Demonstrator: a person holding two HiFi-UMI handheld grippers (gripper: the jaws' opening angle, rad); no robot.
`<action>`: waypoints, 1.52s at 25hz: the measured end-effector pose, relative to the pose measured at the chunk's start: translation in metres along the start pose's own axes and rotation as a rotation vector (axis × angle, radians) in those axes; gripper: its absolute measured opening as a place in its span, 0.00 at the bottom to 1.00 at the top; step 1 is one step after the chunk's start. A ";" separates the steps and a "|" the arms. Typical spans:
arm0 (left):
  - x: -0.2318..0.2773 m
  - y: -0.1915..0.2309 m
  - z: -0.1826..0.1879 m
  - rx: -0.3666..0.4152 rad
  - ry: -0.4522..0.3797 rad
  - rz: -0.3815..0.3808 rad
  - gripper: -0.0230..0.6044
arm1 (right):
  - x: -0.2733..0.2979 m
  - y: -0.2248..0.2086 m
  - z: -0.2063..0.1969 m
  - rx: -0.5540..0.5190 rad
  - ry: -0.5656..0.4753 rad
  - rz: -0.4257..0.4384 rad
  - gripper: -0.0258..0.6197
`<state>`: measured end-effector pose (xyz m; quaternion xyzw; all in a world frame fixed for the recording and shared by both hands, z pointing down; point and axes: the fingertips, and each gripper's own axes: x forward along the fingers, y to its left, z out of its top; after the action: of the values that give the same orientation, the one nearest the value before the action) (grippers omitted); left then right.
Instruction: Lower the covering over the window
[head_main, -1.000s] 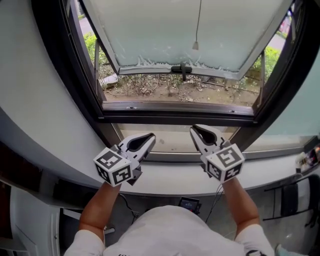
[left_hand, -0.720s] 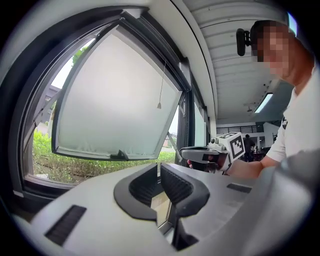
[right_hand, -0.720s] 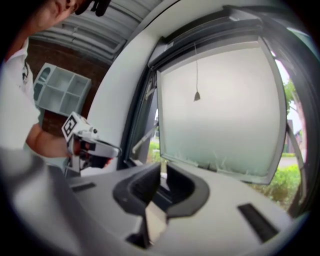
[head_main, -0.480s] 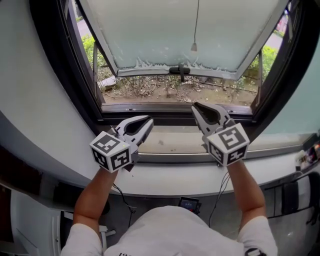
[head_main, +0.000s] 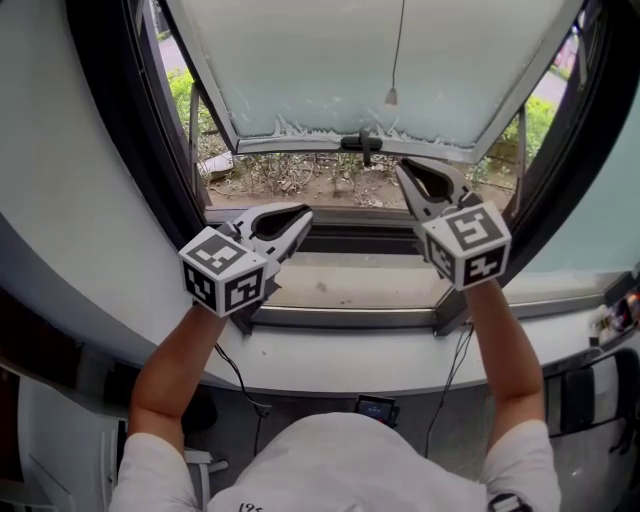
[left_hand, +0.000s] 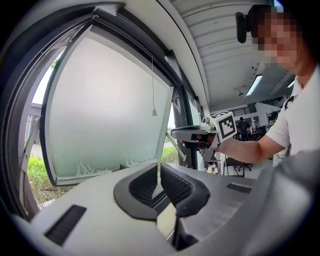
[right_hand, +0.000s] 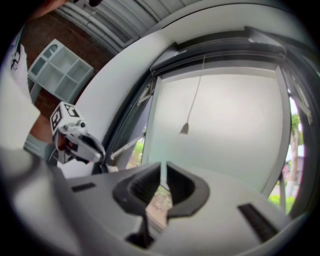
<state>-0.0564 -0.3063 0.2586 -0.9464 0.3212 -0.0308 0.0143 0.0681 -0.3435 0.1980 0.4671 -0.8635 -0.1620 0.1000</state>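
Pale cord (head_main: 397, 50) hangs above the right hand-held gripper (head_main: 402, 168) (jaws together).

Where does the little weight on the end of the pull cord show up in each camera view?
Head view: the cord weight hangs at top centre, in front of the frosted pane.
Left gripper view: just left of centre, against that pane.
Right gripper view: near the centre, against the pane.
Shared landmark: the frosted pane.
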 end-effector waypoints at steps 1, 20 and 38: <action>0.002 0.002 0.004 0.007 -0.001 0.001 0.06 | 0.003 -0.004 0.004 -0.009 0.000 -0.005 0.08; 0.033 0.006 0.068 0.139 -0.035 0.006 0.06 | 0.040 -0.052 0.094 -0.015 -0.102 -0.062 0.21; 0.029 -0.001 0.095 0.238 -0.042 0.012 0.06 | 0.065 -0.058 0.102 -0.004 -0.029 -0.096 0.11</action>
<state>-0.0263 -0.3227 0.1650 -0.9366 0.3204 -0.0487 0.1333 0.0446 -0.4081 0.0829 0.5055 -0.8410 -0.1753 0.0805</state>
